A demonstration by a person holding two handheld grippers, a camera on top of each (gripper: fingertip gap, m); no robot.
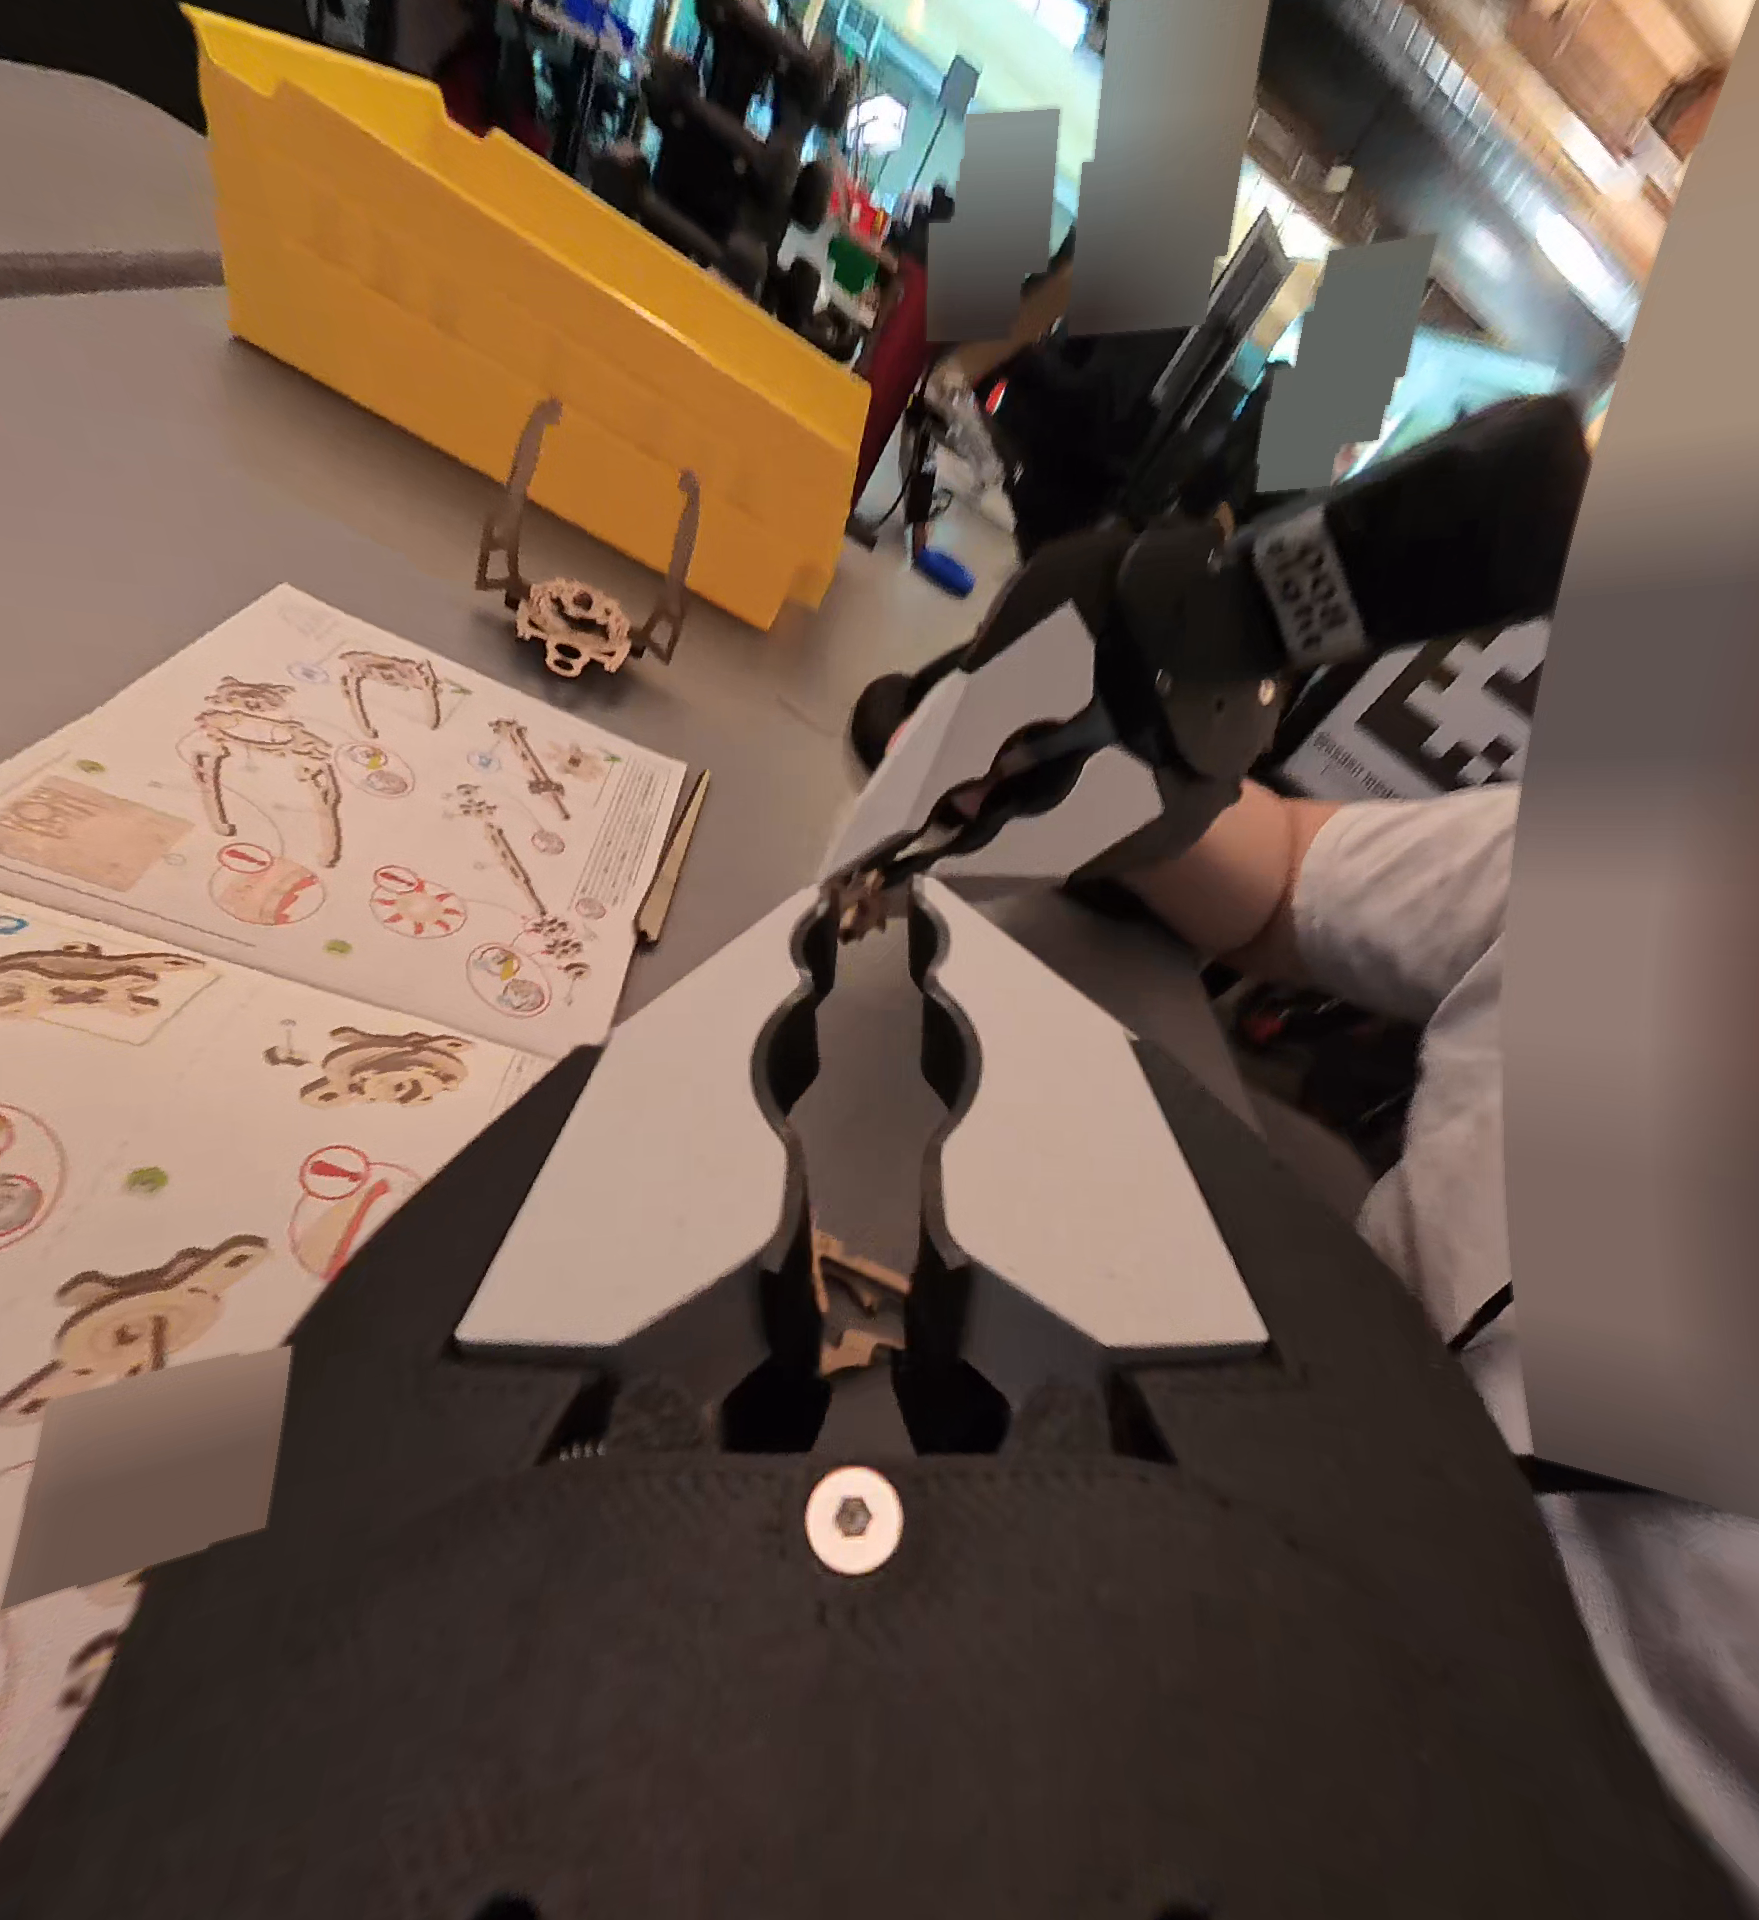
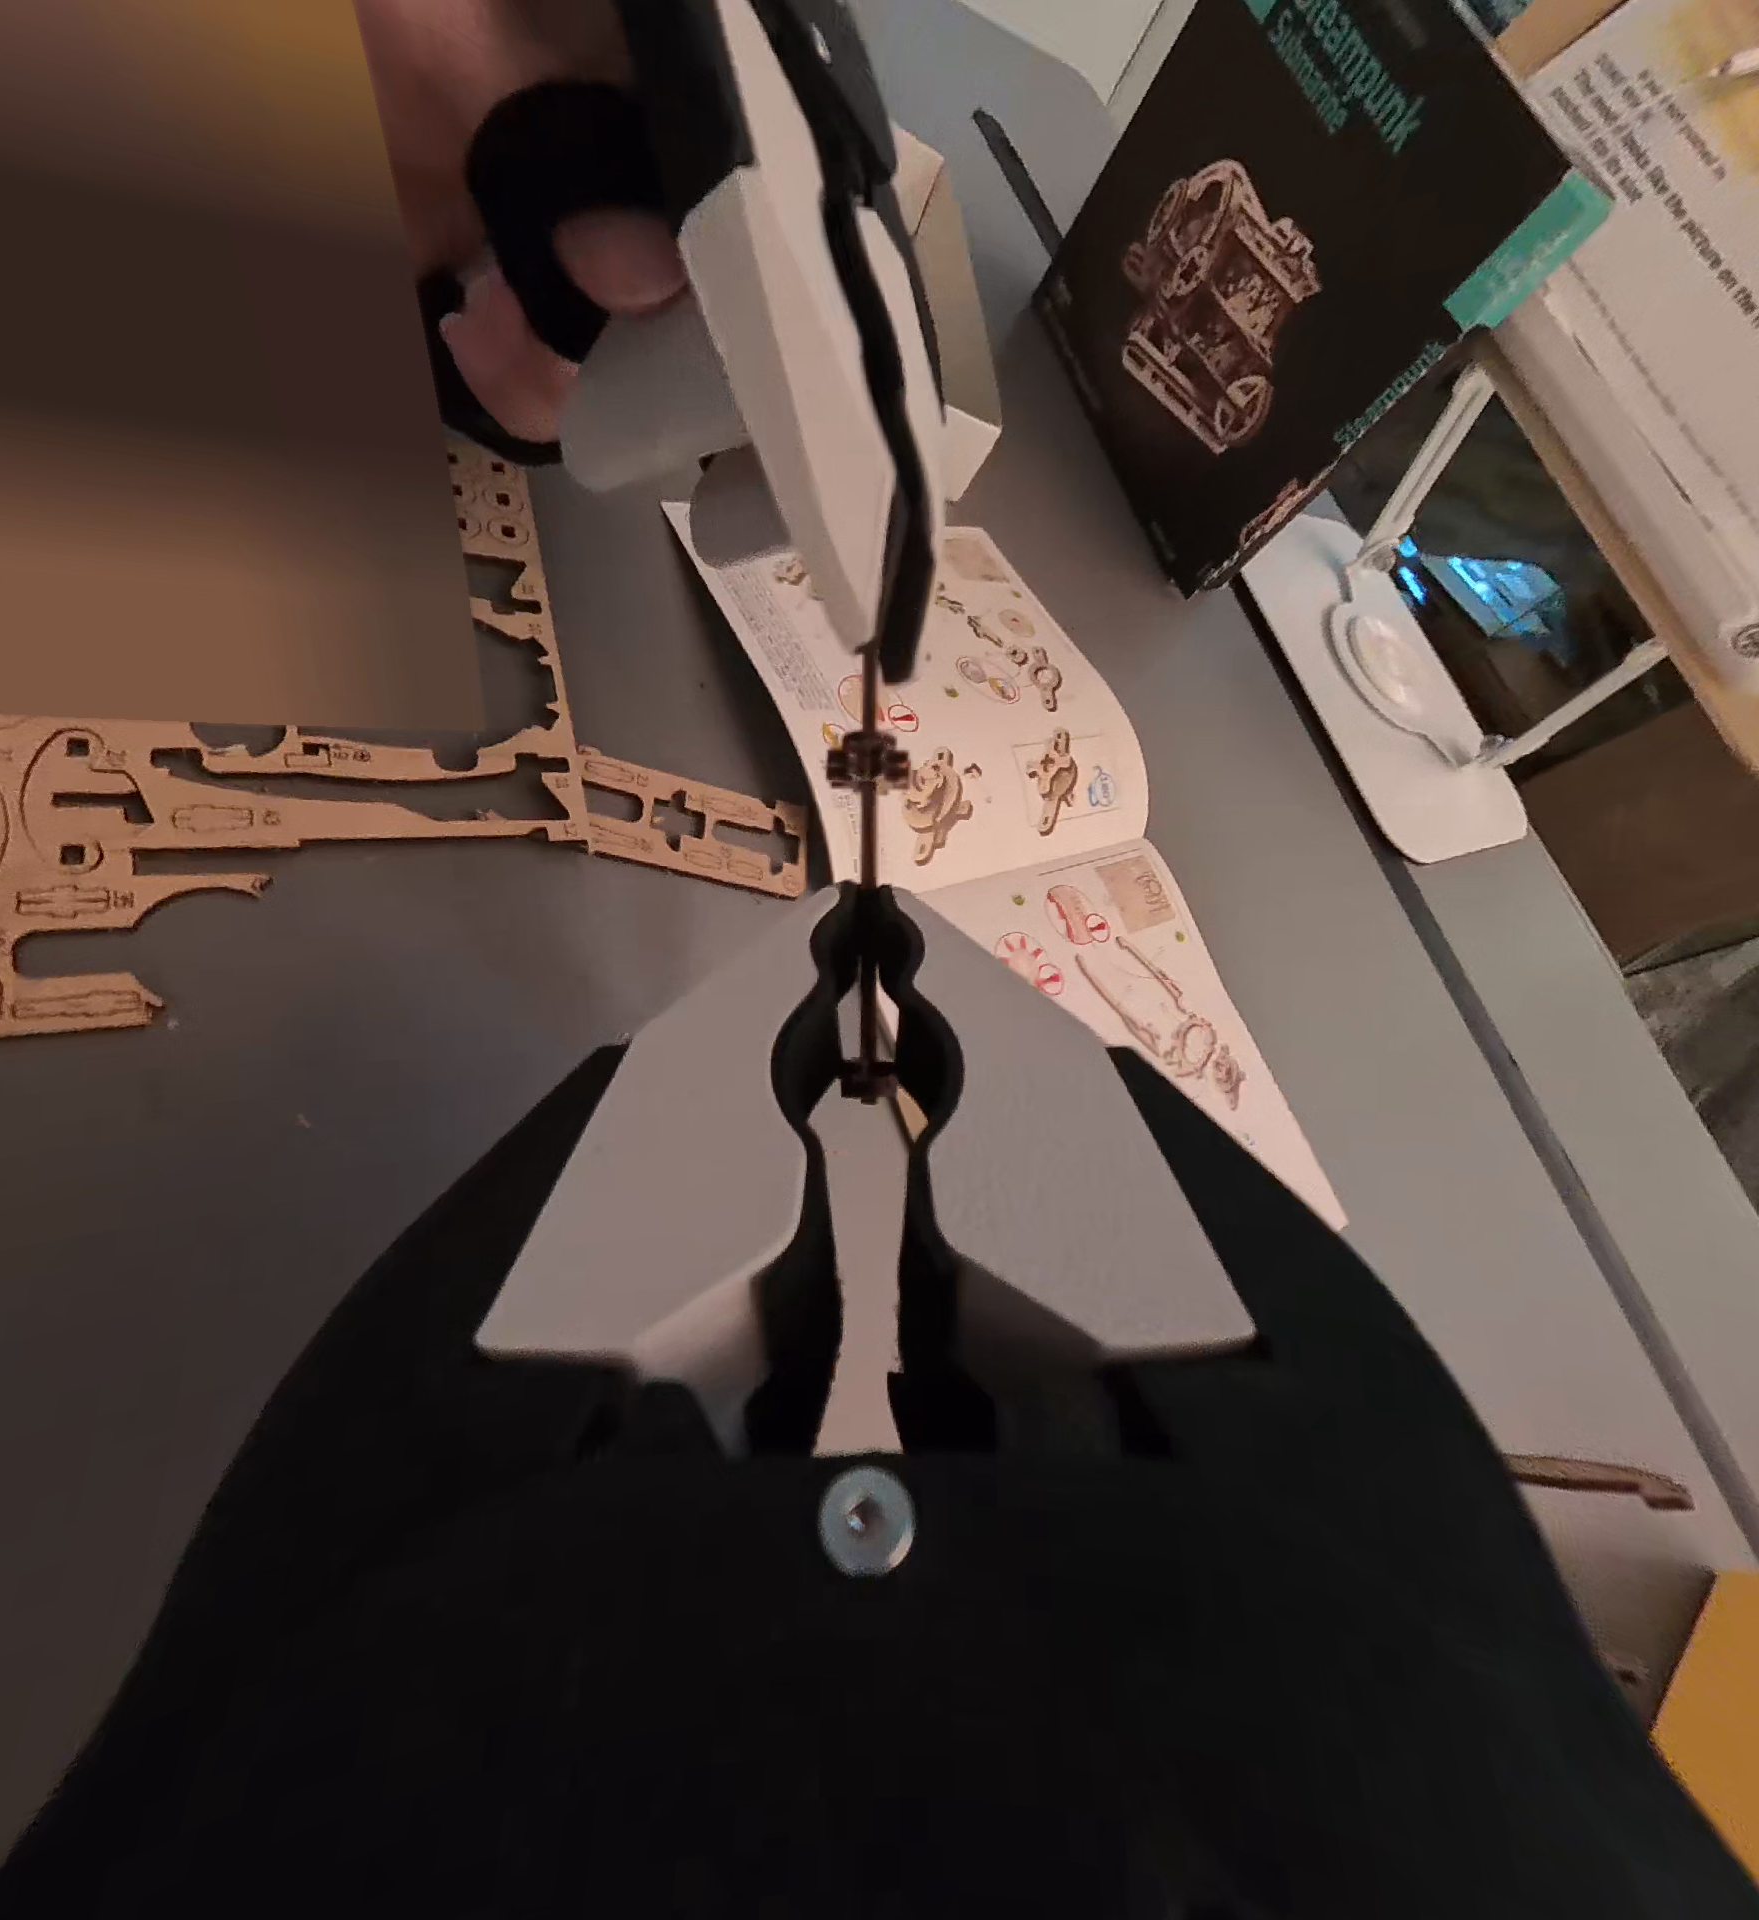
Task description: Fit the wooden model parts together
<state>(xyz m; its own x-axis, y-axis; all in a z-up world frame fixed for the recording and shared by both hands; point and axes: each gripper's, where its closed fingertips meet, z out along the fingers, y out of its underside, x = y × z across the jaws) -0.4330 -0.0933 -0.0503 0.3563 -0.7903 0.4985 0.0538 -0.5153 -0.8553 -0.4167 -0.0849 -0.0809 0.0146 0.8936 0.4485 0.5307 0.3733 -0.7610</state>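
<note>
My right gripper [image 2: 864,896] is shut on a thin dark wooden rod [image 2: 862,821] with small cross pieces on it. The rod runs forward from its tips to my left gripper [image 2: 880,649], which comes in from above. In the left wrist view my left gripper [image 1: 870,906] has its jaws apart. The rod's toothed wooden end [image 1: 857,902] sits at its tips beside the left finger, with a gap to the right pad. The right gripper [image 1: 942,831] reaches in from the upper right there. A wooden bit [image 1: 849,1304] shows deep between the left fingers.
A part-built wooden model [image 1: 576,613] stands before a yellow bin [image 1: 501,312]. An open instruction booklet [image 1: 283,831] and a wooden stick [image 1: 672,862] lie on the grey table [image 1: 75,436]. A punched wooden sheet [image 2: 231,821], a black box [image 2: 1301,270] and a white lamp base [image 2: 1405,675] also show. The left gripper's tips are roughly 4 cm from the right gripper's. The part-built wooden model [image 1: 576,613] sits 20 cm or so from the ends of my right fingers.
</note>
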